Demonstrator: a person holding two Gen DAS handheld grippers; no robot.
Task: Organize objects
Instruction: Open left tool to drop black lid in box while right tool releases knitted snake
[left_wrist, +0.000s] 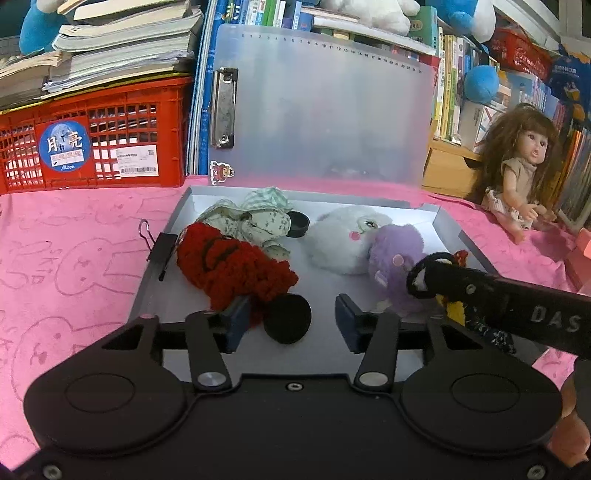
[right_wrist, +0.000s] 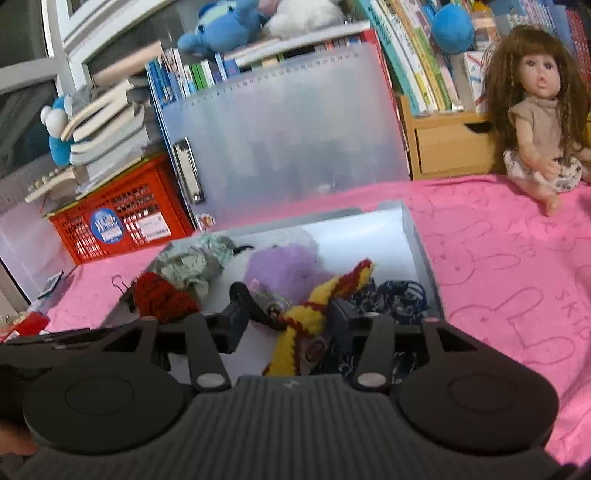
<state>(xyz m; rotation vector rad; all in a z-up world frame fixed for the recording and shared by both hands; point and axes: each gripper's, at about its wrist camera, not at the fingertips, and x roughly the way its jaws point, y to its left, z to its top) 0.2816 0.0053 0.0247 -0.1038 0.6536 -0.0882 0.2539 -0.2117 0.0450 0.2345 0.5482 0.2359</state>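
Note:
A grey open box (left_wrist: 159, 266) lies on the pink cloth, its frosted lid (left_wrist: 325, 110) standing up behind. Inside lie a red knitted toy (left_wrist: 229, 266), a green patterned cloth (left_wrist: 255, 218), a white plush (left_wrist: 340, 236), a purple plush (left_wrist: 395, 258) and a black round cap (left_wrist: 288, 319). My left gripper (left_wrist: 291, 325) is open over the box's near edge, the cap between its fingers. My right gripper (right_wrist: 288, 325) is open over the box's right part, around a yellow and red knitted toy (right_wrist: 314, 306). A dark blue patterned cloth (right_wrist: 395, 299) lies beside it.
A red crate (left_wrist: 96, 144) with books on top stands back left. A doll (left_wrist: 517, 170) sits on the cloth at the right. A black binder clip (left_wrist: 159, 247) lies at the box's left rim. Bookshelves and plush toys fill the back.

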